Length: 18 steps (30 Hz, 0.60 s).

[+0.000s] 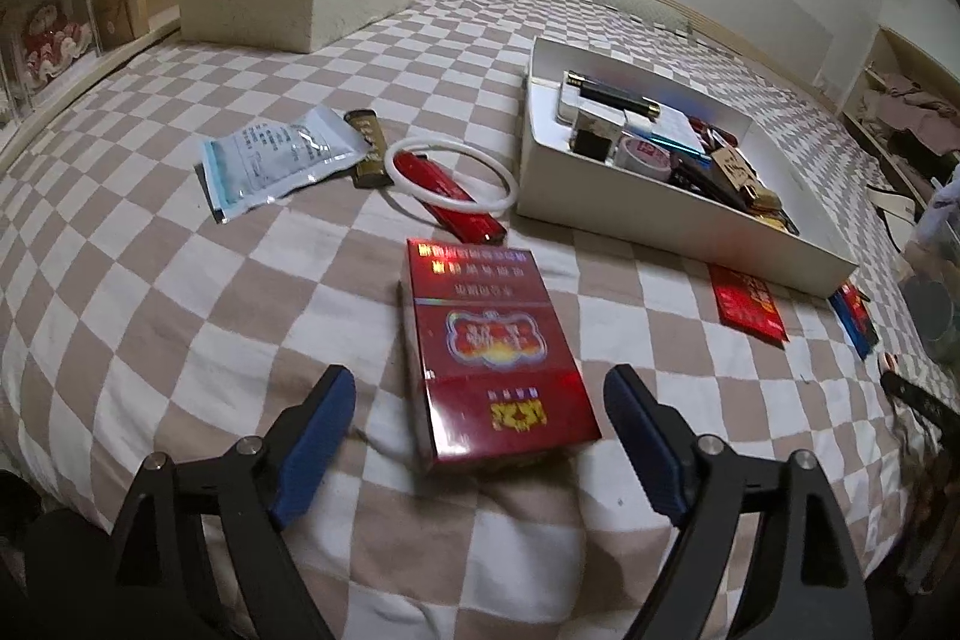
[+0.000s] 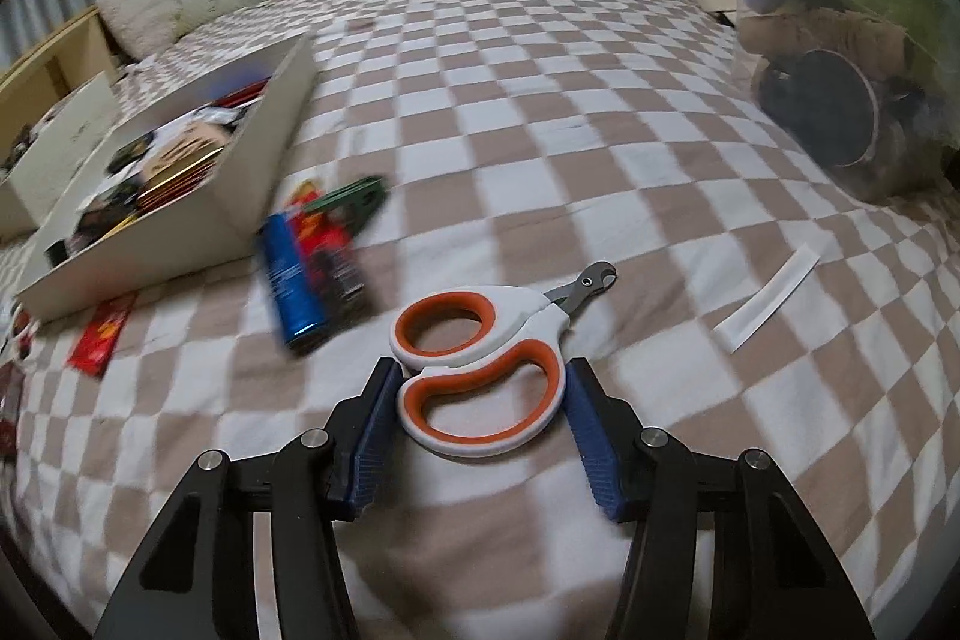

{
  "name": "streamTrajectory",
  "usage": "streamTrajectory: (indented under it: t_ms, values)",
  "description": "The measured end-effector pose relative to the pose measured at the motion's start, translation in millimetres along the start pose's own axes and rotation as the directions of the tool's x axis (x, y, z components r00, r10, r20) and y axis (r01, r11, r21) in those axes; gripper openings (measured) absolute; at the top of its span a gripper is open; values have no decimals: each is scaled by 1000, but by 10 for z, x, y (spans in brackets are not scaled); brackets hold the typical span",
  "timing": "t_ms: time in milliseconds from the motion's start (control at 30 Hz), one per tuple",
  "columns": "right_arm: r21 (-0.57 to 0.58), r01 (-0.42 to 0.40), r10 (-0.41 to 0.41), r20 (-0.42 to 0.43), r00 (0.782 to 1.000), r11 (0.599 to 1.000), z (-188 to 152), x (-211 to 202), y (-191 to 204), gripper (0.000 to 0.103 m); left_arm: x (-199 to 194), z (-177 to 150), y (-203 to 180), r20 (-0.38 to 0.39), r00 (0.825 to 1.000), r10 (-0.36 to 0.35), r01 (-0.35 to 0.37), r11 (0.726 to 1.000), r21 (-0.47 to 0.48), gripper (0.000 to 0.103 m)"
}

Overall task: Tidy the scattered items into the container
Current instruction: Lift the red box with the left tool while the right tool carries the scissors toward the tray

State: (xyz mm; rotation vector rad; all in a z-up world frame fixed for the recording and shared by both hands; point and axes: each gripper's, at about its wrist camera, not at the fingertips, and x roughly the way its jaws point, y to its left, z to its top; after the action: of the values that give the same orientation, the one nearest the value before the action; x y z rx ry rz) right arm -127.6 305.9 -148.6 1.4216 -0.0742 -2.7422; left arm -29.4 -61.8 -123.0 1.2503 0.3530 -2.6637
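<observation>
A: What lies on the bed (image 1: 150, 280), going left to right?

B: A checked cover. Toward its left side lie a clear packet (image 1: 273, 160), a dark bar (image 1: 367, 148), and a white ring (image 1: 450, 181) resting over a red lighter (image 1: 453, 202). Near the middle of the bed sits a red cigarette pack (image 1: 492, 346). The left gripper (image 1: 480, 430) hangs over the pack's near end, its fingers (image 1: 315, 442) spread wide on either side and not touching it.

A: And the container?

B: A white open box (image 1: 660, 232), already crowded, sits further right. Against its near corner lie a red sachet (image 1: 747, 304) and a blue tube (image 1: 852, 319).

A: And on the right?

B: Orange-and-white pet nail clippers (image 2: 480, 376) lie flat. The right gripper (image 2: 480, 394) straddles one handle loop; its fingers (image 2: 591, 436) sit just beside the loop on both sides, and I cannot tell whether they press it yet. A white strip (image 2: 765, 307) lies beyond, toward the bed's right edge.

A: What could go wrong?

B: I judge three risks. The glossy pack could slide on the soft cover if one finger lands first. The rounded loop could pivot when lifted, letting the blades swing down. And the full box could shed items if something is dropped in carelessly.
</observation>
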Motion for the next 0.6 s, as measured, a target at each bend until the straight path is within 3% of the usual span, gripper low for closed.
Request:
streamTrajectory:
  t_ms: [367,433,533,600]
  values:
    - [-207,-117,115,-22,993,971,-369,-220,868,56,156,26,-62,-17,999,42,-41,998,54,84]
    - [-220,-153,149,-35,988,963,-412,-272,966,56,157,29,-67,-22,999,36,-34,998,59,73]
    - [-261,-215,211,-45,976,941,-482,-335,1107,56,152,19,-65,-27,999,21,-20,998,65,64]
    - [-301,-244,237,-59,970,922,-529,-350,1193,56,138,3,-59,-28,1000,8,-5,997,73,63]
